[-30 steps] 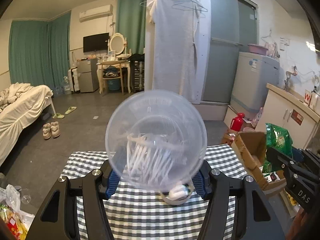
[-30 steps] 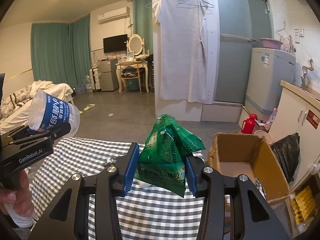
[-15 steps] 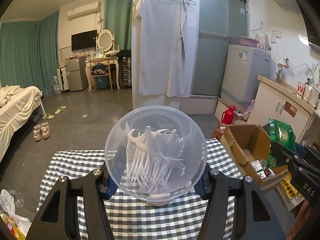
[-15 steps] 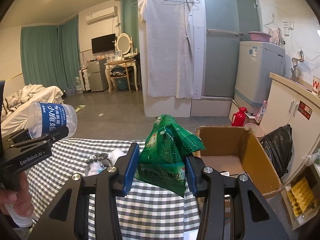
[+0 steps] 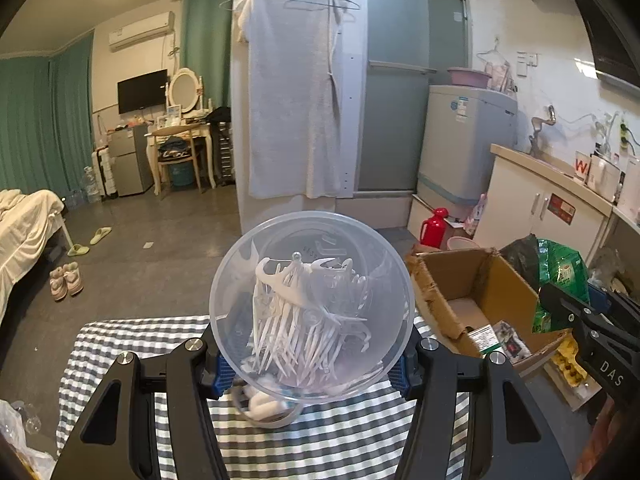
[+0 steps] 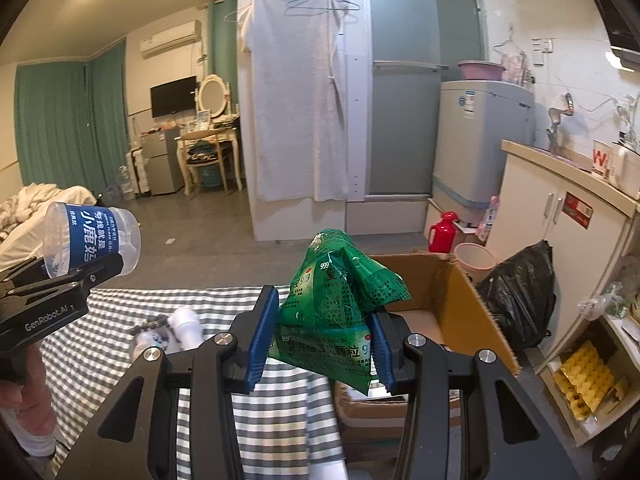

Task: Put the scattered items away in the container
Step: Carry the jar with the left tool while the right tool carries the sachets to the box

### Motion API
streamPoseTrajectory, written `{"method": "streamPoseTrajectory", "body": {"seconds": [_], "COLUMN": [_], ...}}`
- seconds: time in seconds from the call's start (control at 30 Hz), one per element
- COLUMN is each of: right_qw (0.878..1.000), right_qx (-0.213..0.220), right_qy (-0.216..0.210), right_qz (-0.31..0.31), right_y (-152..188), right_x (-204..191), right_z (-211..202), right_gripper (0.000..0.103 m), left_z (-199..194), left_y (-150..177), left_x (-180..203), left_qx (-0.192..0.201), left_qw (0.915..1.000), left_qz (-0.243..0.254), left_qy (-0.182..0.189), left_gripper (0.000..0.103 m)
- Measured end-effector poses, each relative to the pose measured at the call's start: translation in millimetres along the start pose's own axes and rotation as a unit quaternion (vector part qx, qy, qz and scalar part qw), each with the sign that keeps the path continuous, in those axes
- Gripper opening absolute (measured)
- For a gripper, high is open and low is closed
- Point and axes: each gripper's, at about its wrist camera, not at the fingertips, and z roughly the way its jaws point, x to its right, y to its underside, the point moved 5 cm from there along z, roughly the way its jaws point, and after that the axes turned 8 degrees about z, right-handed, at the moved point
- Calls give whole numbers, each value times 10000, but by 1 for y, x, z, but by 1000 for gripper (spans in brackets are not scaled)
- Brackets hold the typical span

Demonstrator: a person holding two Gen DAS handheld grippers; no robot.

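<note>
Left wrist view is showing the left gripper [image 5: 310,364] clamping a clear round plastic jar of white floss picks [image 5: 310,312] by its sides, its flat end facing the lens and hiding much of the grey-and-white checked tablecloth [image 5: 120,344] behind it. Below the jar, a small blurred white item [image 5: 266,404] is lying on the cloth. To the right, an open brown cardboard box [image 5: 476,284] is standing just off the table's edge with a few printed packets on its floor. Further right, the right gripper [image 5: 560,308] is reaching in beside the box, pinching a crumpled green foil sachet pack [image 5: 560,268].

Right wrist view is showing, at far left, a hand [image 6: 16,392] gripping the left gripper's handle, with the jar and its blue label [image 6: 90,238] sitting tilted in the pads. Small white and dark bits [image 6: 168,326] are lying on the checked cloth in between. At centre, the right gripper's blue pads [image 6: 264,336] are pressing on the green pack, which is blocking the near wall of the box. A black rubbish bag [image 6: 520,296] is sitting right of the box, against a white cabinet [image 6: 560,248].
</note>
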Motion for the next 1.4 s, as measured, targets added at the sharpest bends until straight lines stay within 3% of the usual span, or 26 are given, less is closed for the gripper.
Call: {"method": "streamPoseTrajectory", "body": {"seconds": [0.87, 1.2, 1.4], "right_qw": [9930, 9900, 9883], "right_qx": [153, -103, -455], "right_qy": [1091, 1314, 1396], "right_qz": [425, 511, 419], "right_y": [-13, -7, 5], "right_x": [110, 138, 147], "right_z": [-2, 22, 51], "right_gripper": [43, 43, 43], "left_z": [32, 53, 84], "left_y": [-44, -48, -38], "left_x": [127, 175, 203], "left_qx": [95, 22, -304], "left_qw": [9920, 9869, 9814], "left_qz": [653, 869, 972], "left_qy": [1077, 1357, 1628], "left_gripper": [60, 60, 60]}}
